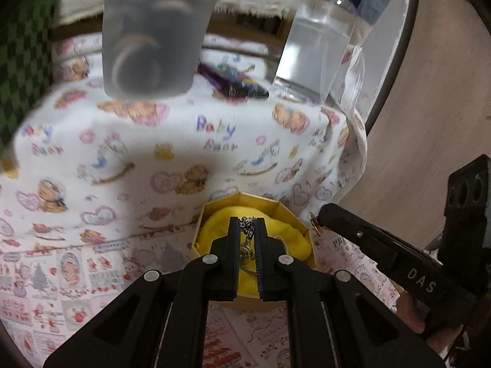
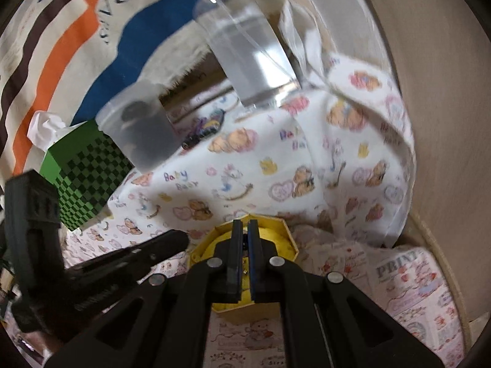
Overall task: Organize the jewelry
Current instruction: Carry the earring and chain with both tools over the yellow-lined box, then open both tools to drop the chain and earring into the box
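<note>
Jaws of both grippers, left gripper [image 1: 248, 224] pinching a chain [image 1: 247, 230], right gripper [image 2: 244, 225] a small piece, should part low over the yellow box [image 1: 305, 233].

Setting: a home, likely a living or bedroom corner, not a lab bench. Evidence: round table draped in a white cotton cloth printed with pastel "Baby Bear" cartoons [image 1: 214, 141]; green-and-black checkered cardboard tissue box [image 2: 83, 178]; clear plastic pump bottle [image 1: 319, 43]; frosted plastic tub [image 1: 153, 40]; striped cream, orange, brown and blue fabric [image 2: 61, 40] behind; beige floor [image 1: 429, 107].
</note>
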### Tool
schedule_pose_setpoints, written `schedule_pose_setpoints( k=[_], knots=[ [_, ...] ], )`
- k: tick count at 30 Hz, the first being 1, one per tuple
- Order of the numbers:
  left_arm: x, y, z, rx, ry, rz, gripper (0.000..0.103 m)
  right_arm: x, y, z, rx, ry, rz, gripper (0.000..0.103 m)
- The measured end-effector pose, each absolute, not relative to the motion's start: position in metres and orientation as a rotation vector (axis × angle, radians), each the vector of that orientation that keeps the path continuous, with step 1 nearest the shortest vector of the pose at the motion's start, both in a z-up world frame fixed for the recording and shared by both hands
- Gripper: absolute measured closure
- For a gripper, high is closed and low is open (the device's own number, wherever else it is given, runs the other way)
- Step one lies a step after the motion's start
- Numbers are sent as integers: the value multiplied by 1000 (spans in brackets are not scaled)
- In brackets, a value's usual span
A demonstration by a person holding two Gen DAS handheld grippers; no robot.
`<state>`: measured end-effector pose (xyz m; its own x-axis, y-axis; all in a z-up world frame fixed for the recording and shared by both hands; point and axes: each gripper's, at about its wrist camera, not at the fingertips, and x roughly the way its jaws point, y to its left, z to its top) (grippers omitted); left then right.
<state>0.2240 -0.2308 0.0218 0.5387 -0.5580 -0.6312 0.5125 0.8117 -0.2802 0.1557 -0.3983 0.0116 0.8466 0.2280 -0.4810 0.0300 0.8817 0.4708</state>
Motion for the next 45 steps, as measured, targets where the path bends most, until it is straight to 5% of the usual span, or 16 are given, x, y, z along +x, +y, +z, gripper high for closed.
schedule_pose_setpoints(
  k=[9,18,21,25,26,29,31,33,37,39,41,45],
  knots=[
    [227,-233,11,-64,801,-643,95,164,-397,0,482,596,98,100],
    [218,-204,26,-73,737,-570,83,164,-395,0,473,592,79,100],
    [208,-189,37,-46,672,-523,73,160,-393,6,454,577,74,100],
    [197,-162,54,-44,624,-406,40,149,-384,19,400,536,64,99],
    [194,-151,59,-79,619,-382,39,145,-383,22,410,525,55,97],
    [178,-125,76,-99,558,-346,34,132,-374,32,402,497,36,88],
    [162,-116,85,-62,494,-313,20,120,-361,46,328,446,15,85],
    [145,-105,92,-31,431,-289,11,110,-348,60,277,408,19,65],
    [113,-94,97,19,332,-249,0,93,-326,76,208,356,46,48],
    [103,-90,95,48,289,-207,1,85,-317,80,178,319,44,18],
    [97,-84,92,69,265,-167,1,75,-310,82,148,267,26,1],
    [93,-67,81,30,287,-186,1,66,-302,76,100,227,17,0]
  ],
)
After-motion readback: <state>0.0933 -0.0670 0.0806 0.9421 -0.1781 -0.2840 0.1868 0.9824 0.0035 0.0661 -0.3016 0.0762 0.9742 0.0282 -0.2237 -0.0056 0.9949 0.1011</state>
